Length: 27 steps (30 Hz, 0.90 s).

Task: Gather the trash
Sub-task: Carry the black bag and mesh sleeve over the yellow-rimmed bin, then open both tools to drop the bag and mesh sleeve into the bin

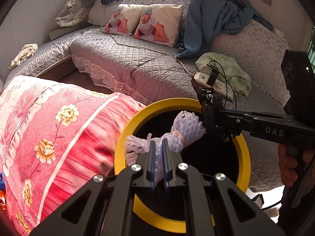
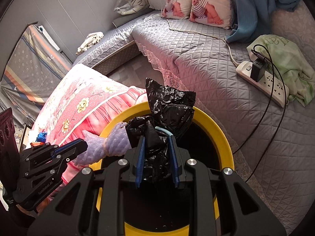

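Note:
A bin with a yellow rim and black inside stands below both grippers; it also shows in the right wrist view. My left gripper is shut on a lilac foam net wrapper, held over the bin's opening. The wrapper also shows in the right wrist view, with the left gripper on it. My right gripper is shut on a crumpled black plastic bag, held over the bin. In the left wrist view the right gripper comes in from the right with the black bag.
A pink floral quilt lies left of the bin. A grey quilted bed is behind, with a white power strip, charger and cable, a green cloth, two baby-print pillows and blue clothes.

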Each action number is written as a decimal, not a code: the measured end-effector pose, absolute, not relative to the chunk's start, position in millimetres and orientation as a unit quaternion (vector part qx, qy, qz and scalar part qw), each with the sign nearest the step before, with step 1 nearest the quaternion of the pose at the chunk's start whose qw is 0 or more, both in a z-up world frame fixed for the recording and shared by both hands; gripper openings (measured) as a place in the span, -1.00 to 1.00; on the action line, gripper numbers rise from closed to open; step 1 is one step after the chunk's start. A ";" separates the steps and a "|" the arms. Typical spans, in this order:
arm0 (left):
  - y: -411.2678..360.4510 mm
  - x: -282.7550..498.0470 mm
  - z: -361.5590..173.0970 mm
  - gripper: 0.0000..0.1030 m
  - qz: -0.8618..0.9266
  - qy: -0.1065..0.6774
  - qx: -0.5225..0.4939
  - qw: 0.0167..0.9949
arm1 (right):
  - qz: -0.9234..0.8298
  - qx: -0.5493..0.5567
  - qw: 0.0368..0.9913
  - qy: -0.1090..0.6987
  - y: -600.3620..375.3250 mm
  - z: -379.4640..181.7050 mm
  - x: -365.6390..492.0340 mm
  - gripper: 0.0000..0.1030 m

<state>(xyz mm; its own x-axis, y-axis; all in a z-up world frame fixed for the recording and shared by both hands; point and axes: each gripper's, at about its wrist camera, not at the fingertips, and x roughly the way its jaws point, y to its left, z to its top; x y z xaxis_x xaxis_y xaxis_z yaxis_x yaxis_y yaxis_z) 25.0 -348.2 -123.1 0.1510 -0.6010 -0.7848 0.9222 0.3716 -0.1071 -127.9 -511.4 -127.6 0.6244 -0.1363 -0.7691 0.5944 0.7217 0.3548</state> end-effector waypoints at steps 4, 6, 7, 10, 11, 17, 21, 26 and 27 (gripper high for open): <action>-349.1 25.6 -124.3 -0.87 -0.523 0.397 0.203 0.727 | -0.216 0.305 0.847 0.377 -511.8 -128.4 -127.9 -0.56; -349.9 26.4 -124.7 -0.87 -0.521 0.399 0.203 0.727 | -0.216 0.306 0.847 0.377 -512.6 -128.6 -127.8 -0.53; -350.4 27.2 -124.6 -0.87 -0.521 0.400 0.202 0.726 | -0.215 0.308 0.847 0.376 -513.0 -128.5 -127.9 -0.53; -349.5 28.8 -123.6 -0.86 -0.517 0.401 0.198 0.730 | -0.215 0.311 0.847 0.375 -514.0 -128.1 -129.5 -0.52; -349.0 29.8 -123.2 -0.86 -0.518 0.403 0.196 0.729 | -0.217 0.311 0.846 0.374 -514.6 -128.1 -130.1 -0.48; -343.5 34.8 -119.3 -0.40 -0.513 0.404 0.182 0.736 | -0.219 0.316 0.846 0.371 -516.7 -127.0 -132.5 -0.32; -340.9 37.2 -114.7 -0.37 -0.511 0.402 0.176 0.739 | -0.219 0.317 0.847 0.367 -516.7 -123.6 -133.7 -0.28; -334.2 45.2 -104.9 -0.37 -0.504 0.397 0.160 0.750 | -0.218 0.310 0.852 0.362 -513.5 -115.6 -131.8 -0.28; -332.4 47.3 -102.4 -0.37 -0.503 0.396 0.157 0.752 | -0.217 0.308 0.853 0.361 -512.9 -113.9 -130.7 -0.28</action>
<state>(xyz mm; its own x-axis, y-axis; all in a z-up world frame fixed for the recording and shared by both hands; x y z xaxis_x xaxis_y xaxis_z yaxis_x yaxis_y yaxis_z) 47.3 -332.4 -102.4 0.1811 -0.6327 -0.7530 0.8805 0.4454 -0.1625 -130.7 -512.9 -113.9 0.6457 -0.1483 -0.7490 0.5921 0.7166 0.3686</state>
